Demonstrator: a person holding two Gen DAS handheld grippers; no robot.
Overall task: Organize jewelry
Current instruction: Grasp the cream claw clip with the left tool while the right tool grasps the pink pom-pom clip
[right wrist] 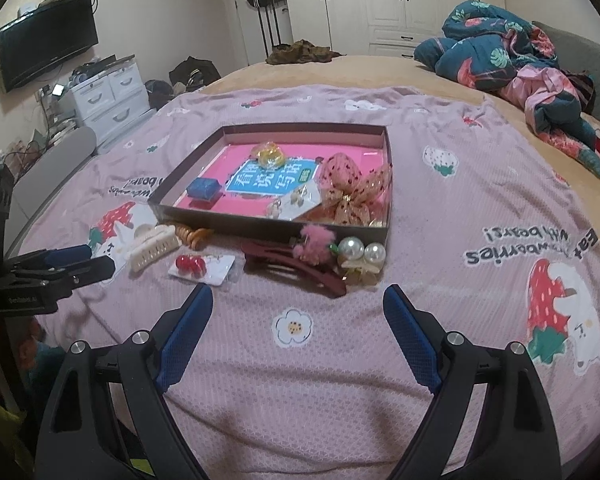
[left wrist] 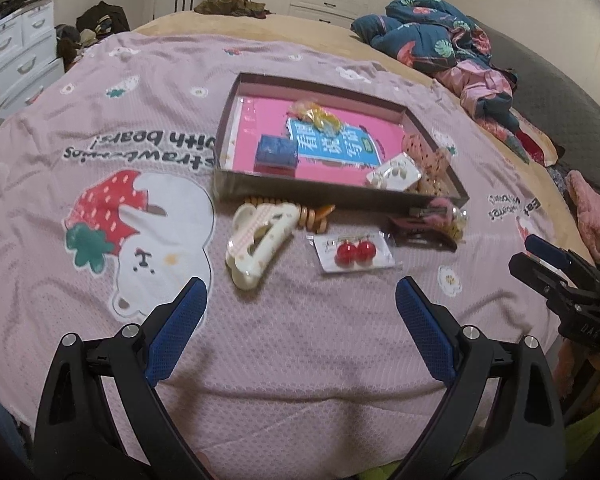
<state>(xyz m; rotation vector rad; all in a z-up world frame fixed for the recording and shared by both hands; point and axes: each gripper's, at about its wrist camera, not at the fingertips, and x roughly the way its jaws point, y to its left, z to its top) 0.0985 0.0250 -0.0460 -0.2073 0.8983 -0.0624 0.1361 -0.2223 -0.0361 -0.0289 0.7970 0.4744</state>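
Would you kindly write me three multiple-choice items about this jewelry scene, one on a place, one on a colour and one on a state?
1. Where does the small blue box sit?
A. inside the tray
B. on the blanket in front of the tray
C. between the right gripper's fingers

2. What colour are the two round earrings on the white card in front of the tray?
A. green
B. red
C. black

3. How do the fingers of the left gripper stand?
A. shut on the cream hair clip
B. shut on nothing
C. open and empty

Answers:
1 A: the box lies on the pink floor within the walls of the tray.
2 B: both balls are bright red.
3 C: the blue pads stand wide apart over bare blanket, short of the cream hair clip.
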